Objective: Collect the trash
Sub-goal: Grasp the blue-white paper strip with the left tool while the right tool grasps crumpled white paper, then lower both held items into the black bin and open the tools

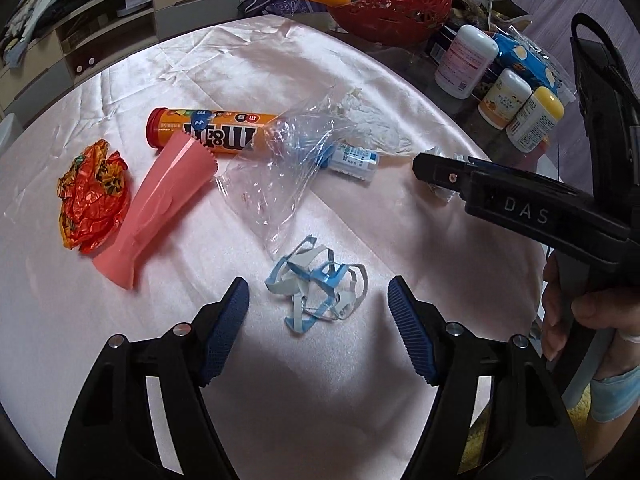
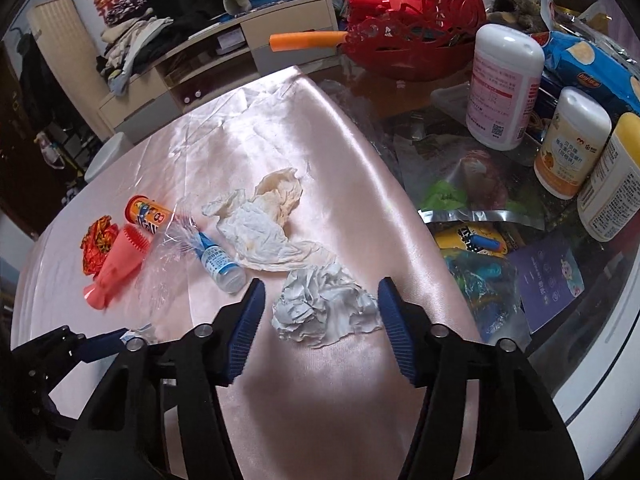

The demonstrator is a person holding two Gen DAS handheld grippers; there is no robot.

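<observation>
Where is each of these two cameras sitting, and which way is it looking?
Left wrist view: sits on the left gripper, looking steeply down between its blue pads at a tangle of blue-and-white paper strips; the right gripper and a hand show at right.
Right wrist view: sits on the right gripper, looking down at a crumpled white paper ball between its open jaws; the left gripper shows lower left.
Both share the pink satin tablecloth, orange candy tube and red openwork bowl.
</observation>
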